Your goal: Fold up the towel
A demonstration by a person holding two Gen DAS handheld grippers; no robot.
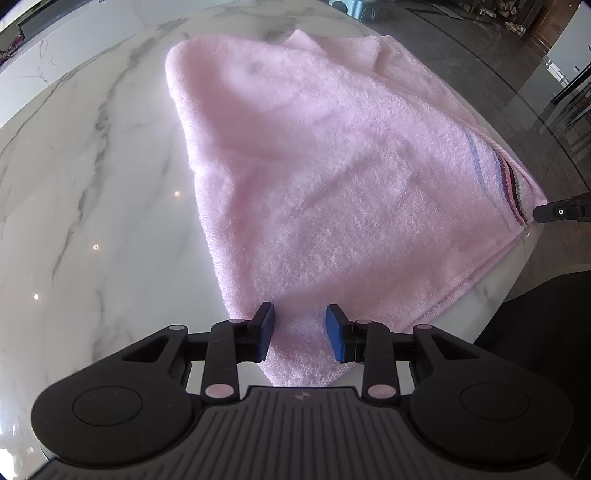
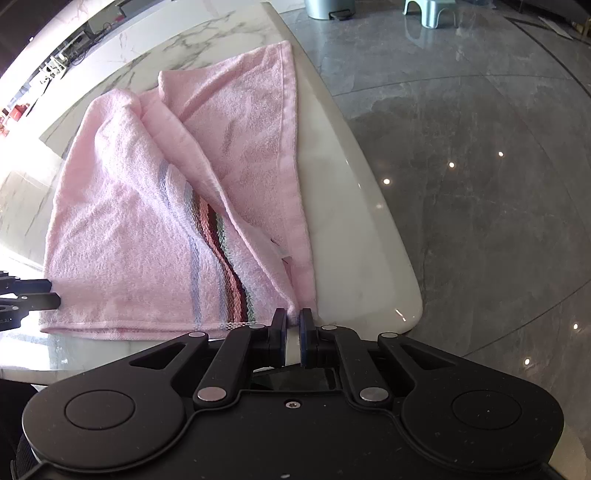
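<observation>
A pink towel [image 1: 325, 177] with a striped band lies folded over on the white marble table [image 1: 92, 184]. My left gripper [image 1: 300, 323] is open, its blue pads either side of the towel's near corner without closing on it. In the right wrist view the towel [image 2: 140, 229] shows its striped band near the front edge. My right gripper [image 2: 293, 323] is shut on the towel's near right corner at the table's edge. The right gripper's tip also shows in the left wrist view [image 1: 561, 212], and the left gripper shows at the left edge of the right wrist view [image 2: 26, 295].
The table's rounded edge [image 2: 369, 221] runs close to the towel's right side, with grey glossy floor [image 2: 480, 184] beyond it. A light blue stool [image 2: 430, 11] and a bin [image 2: 328, 8] stand on the floor far off.
</observation>
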